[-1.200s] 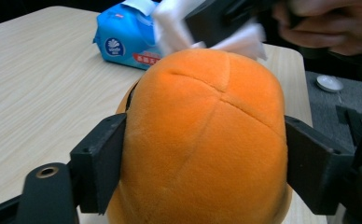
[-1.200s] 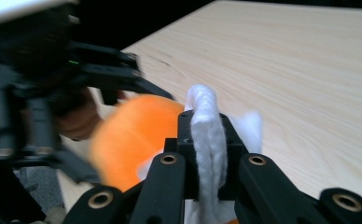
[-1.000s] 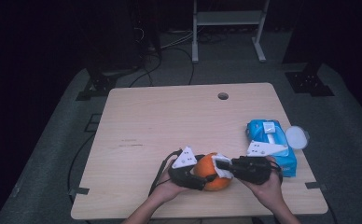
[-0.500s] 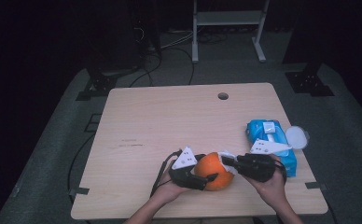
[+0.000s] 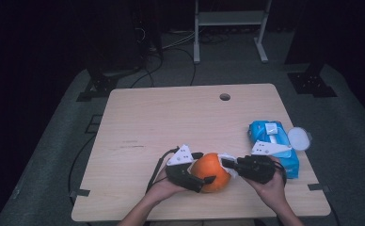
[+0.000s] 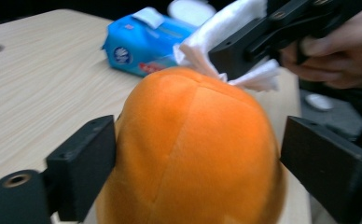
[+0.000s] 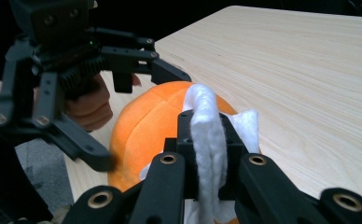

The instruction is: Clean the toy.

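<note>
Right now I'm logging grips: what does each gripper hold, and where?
Right gripper pinches a folded white wipe at its middle. Left gripper, just opened, straddles the orange ball without gripping.

Dim room — surroundings near black in the high view, only the table [image 5: 171, 122] lit, evenly from above, with soft faint shadows. No glare. High view is soft and low in detail. Left gripper view: the orange plush [image 6: 193, 149] is slightly blurred, the blue wipes pack [image 6: 142, 42] behind it out of focus. Right gripper view sharper up close — the tabletop's far edge blurs.
</note>
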`<state>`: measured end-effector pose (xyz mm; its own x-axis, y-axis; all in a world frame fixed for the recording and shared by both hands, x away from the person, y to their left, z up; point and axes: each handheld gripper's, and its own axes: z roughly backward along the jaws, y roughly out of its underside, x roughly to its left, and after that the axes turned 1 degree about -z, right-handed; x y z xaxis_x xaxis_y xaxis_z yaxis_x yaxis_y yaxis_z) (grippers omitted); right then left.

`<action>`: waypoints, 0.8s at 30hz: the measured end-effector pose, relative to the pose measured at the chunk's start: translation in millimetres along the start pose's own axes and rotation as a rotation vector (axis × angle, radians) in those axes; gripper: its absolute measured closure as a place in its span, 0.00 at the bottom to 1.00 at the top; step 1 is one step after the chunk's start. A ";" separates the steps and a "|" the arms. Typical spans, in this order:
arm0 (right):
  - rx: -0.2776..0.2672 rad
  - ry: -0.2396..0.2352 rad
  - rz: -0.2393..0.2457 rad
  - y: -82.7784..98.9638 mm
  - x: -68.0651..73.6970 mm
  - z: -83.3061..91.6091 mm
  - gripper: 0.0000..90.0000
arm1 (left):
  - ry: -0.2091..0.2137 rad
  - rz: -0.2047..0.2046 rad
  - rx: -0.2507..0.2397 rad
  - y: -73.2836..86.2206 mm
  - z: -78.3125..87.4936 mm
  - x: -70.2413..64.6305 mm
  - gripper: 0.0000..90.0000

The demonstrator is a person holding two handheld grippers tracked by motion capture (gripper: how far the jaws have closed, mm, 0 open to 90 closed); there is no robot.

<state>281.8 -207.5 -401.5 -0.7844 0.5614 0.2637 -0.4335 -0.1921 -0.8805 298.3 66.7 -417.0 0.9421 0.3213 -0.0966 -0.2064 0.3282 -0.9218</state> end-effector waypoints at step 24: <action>-0.050 0.005 0.006 -4.6 5.8 4.8 0.93 | -0.131 -0.003 0.026 9.3 -11.1 -4.7 0.31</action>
<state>277.2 -207.2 -394.1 -0.7848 0.5642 0.2563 -0.4058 -0.1554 -0.9007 294.9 58.4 -429.3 0.9005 0.4329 -0.0426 -0.2121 0.3515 -0.9118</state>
